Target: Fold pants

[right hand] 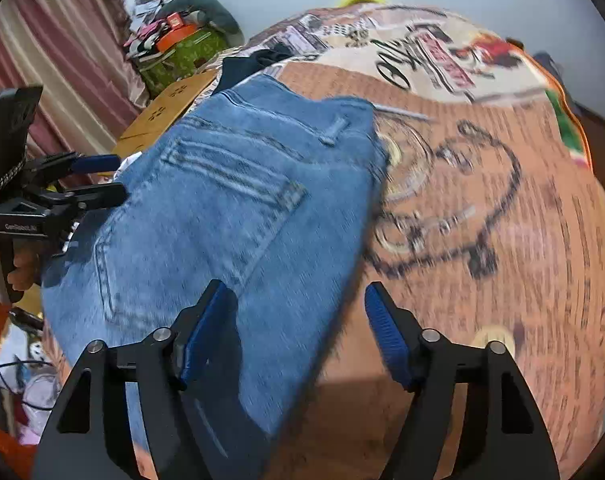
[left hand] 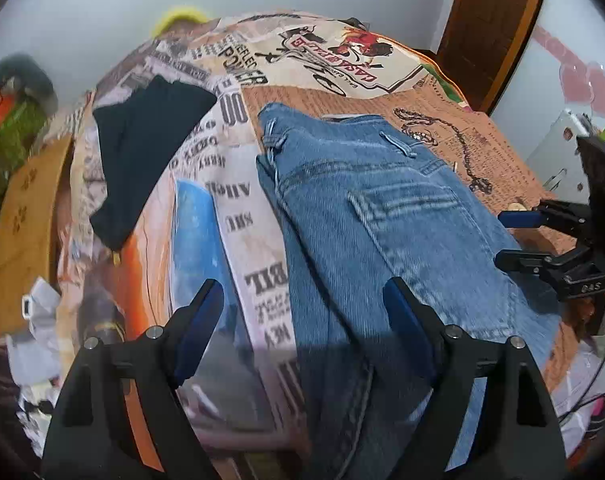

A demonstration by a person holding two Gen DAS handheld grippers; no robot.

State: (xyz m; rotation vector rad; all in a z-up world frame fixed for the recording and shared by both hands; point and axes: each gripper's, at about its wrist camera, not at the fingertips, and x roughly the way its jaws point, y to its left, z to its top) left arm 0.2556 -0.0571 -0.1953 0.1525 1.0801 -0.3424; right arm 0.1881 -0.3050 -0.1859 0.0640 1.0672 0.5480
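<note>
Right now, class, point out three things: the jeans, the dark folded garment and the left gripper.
jeans (left hand: 382, 208), left wrist view, on the back pocket.
dark folded garment (left hand: 142, 152), left wrist view, on its middle.
left gripper (left hand: 302, 320), left wrist view, midway between fingertips.

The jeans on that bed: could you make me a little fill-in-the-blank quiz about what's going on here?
1. The jeans are made of blue ____.
2. The left gripper has its jaws ____, holding nothing.
3. The folded garment beside the jeans is ____ in colour.
4. The right gripper hovers over the jeans with its jaws ____.

Answers: denim; open; black; open
</note>
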